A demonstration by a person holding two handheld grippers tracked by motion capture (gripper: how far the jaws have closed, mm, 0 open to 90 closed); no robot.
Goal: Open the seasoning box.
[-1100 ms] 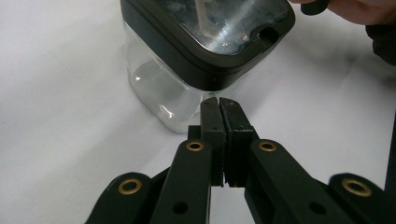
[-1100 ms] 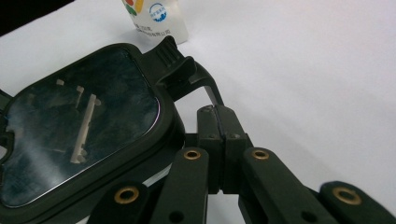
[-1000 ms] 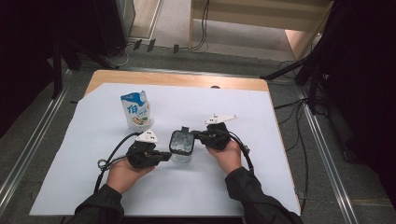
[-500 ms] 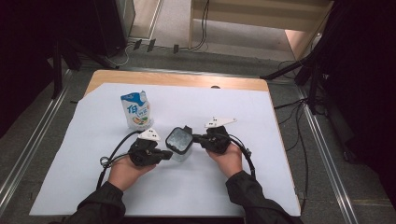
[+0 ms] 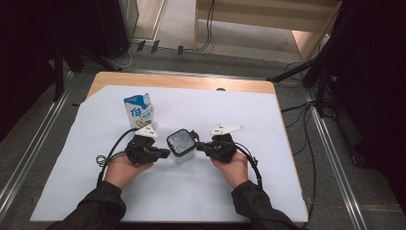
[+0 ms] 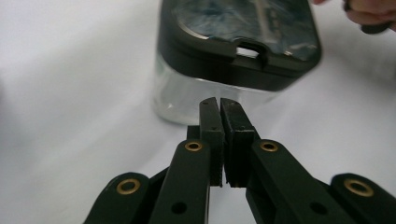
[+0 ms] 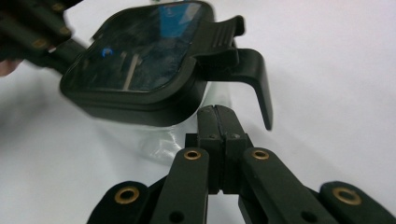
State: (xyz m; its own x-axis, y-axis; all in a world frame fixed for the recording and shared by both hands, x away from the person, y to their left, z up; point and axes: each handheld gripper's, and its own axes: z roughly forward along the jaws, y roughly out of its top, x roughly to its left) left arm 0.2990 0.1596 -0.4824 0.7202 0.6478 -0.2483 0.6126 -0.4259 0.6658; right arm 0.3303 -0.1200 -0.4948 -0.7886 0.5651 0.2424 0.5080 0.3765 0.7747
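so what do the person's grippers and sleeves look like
Both are black. The left gripper and right gripper each have jaws on linked bars with brass-coloured rivets, a pale three-cornered plate on top and a trailing black cable. The ribbed pads are black too. The sleeves are dark.

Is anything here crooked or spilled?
Nothing is spilled. The clear container sits between the two shut grippers, and its dark lid looks tilted, with its side latch sticking out rather than clipped down. The carton stands upright.

Dark sleeves (image 5: pixel 95 211), black grippers with brass-coloured rivets (image 6: pixel 193 146), looping black cables (image 5: pixel 112 151), and grey three-cornered top plates (image 5: pixel 226 129).
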